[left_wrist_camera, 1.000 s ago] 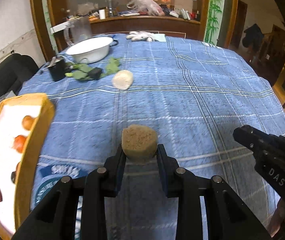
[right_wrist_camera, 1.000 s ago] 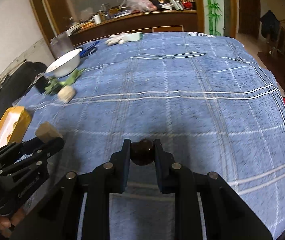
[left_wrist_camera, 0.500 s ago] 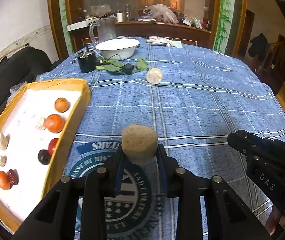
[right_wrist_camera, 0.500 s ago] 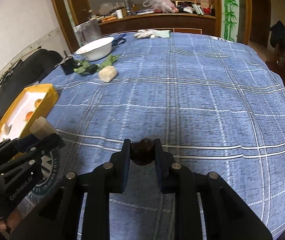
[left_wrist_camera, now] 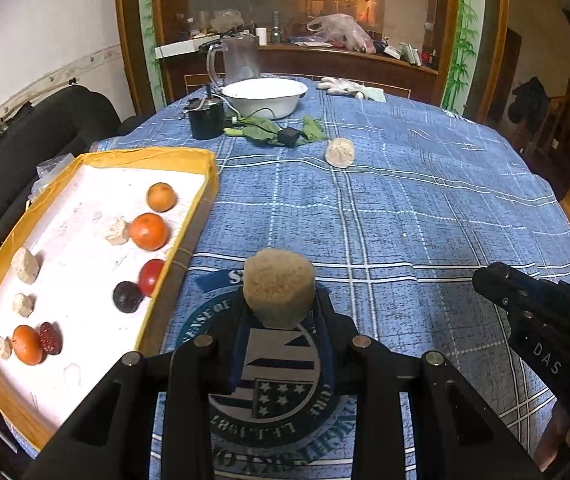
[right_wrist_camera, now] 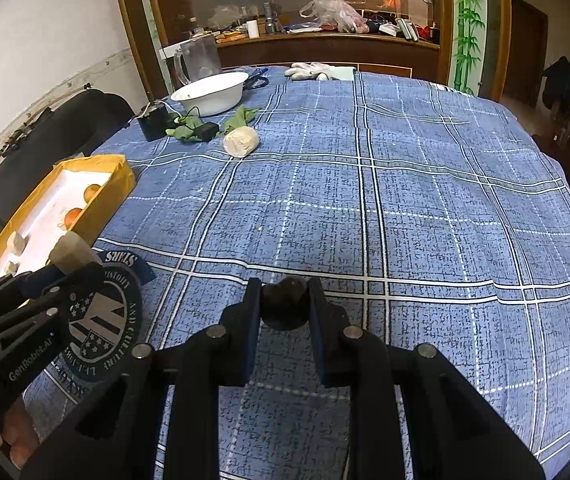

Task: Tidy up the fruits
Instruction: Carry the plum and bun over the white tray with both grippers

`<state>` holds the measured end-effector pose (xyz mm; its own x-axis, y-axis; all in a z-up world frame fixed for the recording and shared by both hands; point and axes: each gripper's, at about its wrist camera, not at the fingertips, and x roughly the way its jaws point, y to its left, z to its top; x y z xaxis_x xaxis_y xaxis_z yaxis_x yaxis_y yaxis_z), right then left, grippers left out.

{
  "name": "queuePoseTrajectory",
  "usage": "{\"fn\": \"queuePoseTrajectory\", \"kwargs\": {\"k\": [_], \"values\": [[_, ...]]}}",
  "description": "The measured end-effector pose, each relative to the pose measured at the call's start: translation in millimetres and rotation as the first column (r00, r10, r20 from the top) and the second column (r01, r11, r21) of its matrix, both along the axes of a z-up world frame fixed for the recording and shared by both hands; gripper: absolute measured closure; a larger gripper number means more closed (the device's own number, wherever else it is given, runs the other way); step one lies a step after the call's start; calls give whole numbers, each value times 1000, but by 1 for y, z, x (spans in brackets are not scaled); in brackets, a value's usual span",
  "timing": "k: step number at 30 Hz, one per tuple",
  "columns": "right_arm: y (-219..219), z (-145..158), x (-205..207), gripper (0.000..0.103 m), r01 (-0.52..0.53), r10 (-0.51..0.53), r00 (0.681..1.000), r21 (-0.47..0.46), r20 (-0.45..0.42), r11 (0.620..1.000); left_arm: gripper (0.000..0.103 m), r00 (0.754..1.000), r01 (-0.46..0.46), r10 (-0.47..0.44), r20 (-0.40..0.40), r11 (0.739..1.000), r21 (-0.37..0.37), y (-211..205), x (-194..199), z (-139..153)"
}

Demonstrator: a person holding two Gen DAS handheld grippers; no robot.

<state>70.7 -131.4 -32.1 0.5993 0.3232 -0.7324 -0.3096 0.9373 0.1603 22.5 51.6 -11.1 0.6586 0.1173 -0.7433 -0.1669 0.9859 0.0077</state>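
My left gripper (left_wrist_camera: 279, 312) is shut on a tan, rough, round fruit piece (left_wrist_camera: 278, 286), held above the blue checked tablecloth just right of the yellow tray (left_wrist_camera: 189, 240). The tray holds several oranges, red and dark fruits and pale chunks. My right gripper (right_wrist_camera: 285, 304) is shut on a small dark round fruit (right_wrist_camera: 285, 306) over the cloth. The left gripper with its tan piece (right_wrist_camera: 71, 250) shows at the left of the right wrist view. Another pale round piece (left_wrist_camera: 339, 153) lies further back on the cloth; it also shows in the right wrist view (right_wrist_camera: 241, 142).
At the table's far left stand a white bowl (left_wrist_camera: 265, 96), a clear jug (left_wrist_camera: 239, 60), a black box (left_wrist_camera: 205, 120) with cable, green leaves (left_wrist_camera: 261, 130). White gloves (left_wrist_camera: 341, 86) lie at the far edge. A dark sofa (left_wrist_camera: 25, 140) sits left of the table.
Both grippers have pulled back and swung left; the tray has come into fuller view beside the left gripper. Each still holds its fruit.
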Motion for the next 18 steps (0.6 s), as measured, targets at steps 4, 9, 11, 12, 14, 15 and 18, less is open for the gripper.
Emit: {"fn": "queuePoseTrajectory", "kwargs": {"k": [4, 9, 11, 12, 14, 15, 18], "values": [[2, 1, -3, 79, -7, 7, 1000, 5, 4, 1000, 73, 1000, -23, 23, 2, 1000, -2, 10, -5, 2], [13, 3, -7, 79, -35, 35, 999, 11, 11, 999, 73, 998, -60, 60, 4, 998, 3, 22, -13, 6], [19, 3, -9, 79, -52, 52, 999, 12, 14, 999, 73, 997, -77, 77, 3, 997, 6, 28, -16, 8], [20, 3, -9, 79, -55, 55, 998, 13, 13, 998, 73, 997, -83, 83, 3, 997, 7, 30, -17, 8], [25, 2, -10, 79, -68, 68, 998, 17, 11, 998, 73, 995, -102, 102, 6, 995, 9, 37, -21, 11], [27, 2, -10, 79, -73, 73, 997, 19, 12, 997, 73, 994, -108, 108, 6, 994, 9, 38, -22, 11], [34, 3, -11, 79, -96, 95, 995, 21, 13, 995, 73, 991, -132, 132, 9, 991, 12, 48, -26, 14]]}}
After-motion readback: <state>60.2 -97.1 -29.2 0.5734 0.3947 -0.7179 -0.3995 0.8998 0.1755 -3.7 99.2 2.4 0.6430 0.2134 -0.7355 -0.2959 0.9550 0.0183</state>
